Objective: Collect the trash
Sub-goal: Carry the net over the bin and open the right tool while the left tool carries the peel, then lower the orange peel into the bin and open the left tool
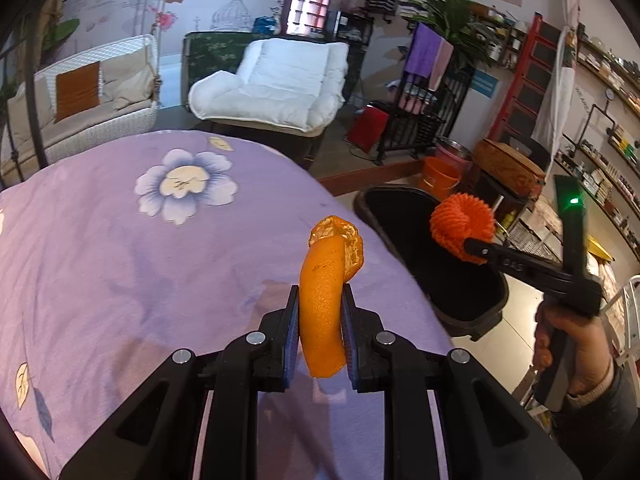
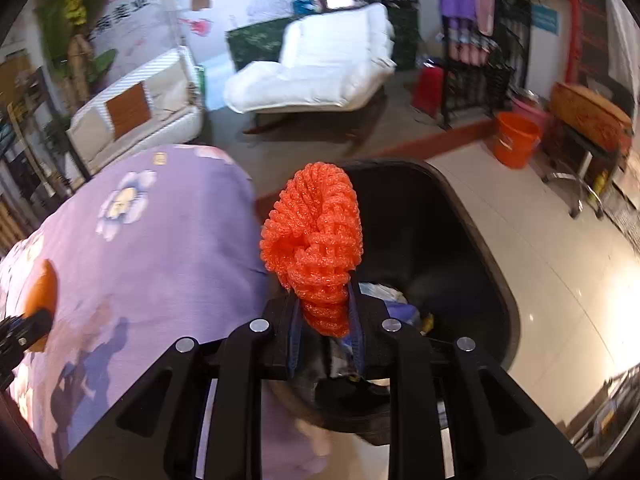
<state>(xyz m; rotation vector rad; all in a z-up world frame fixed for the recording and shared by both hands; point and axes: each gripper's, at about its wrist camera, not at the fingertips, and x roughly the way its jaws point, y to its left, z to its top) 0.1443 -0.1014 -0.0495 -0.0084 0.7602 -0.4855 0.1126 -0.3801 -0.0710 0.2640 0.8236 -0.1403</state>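
Observation:
My left gripper [image 1: 320,300] is shut on a curled strip of orange peel [image 1: 325,288], held above the purple flowered tablecloth [image 1: 140,248] near the table's right edge. My right gripper [image 2: 322,300] is shut on an orange foam fruit net [image 2: 316,236] and hangs over the open black trash bin [image 2: 460,216], which holds some crumpled waste at its bottom. In the left wrist view the right gripper [image 1: 470,246] with the foam net [image 1: 462,226] is over the bin [image 1: 404,216], with a hand [image 1: 568,340] on its handle. The peel [image 2: 42,292] shows at the left edge of the right wrist view.
The bin stands on the tiled floor just right of the table. Beyond are a white cushioned lounge chair [image 1: 276,84], a white wicker seat [image 1: 92,108], an orange bucket [image 1: 440,176], a black metal rack [image 1: 424,120] and wall shelves [image 1: 600,152] on the right.

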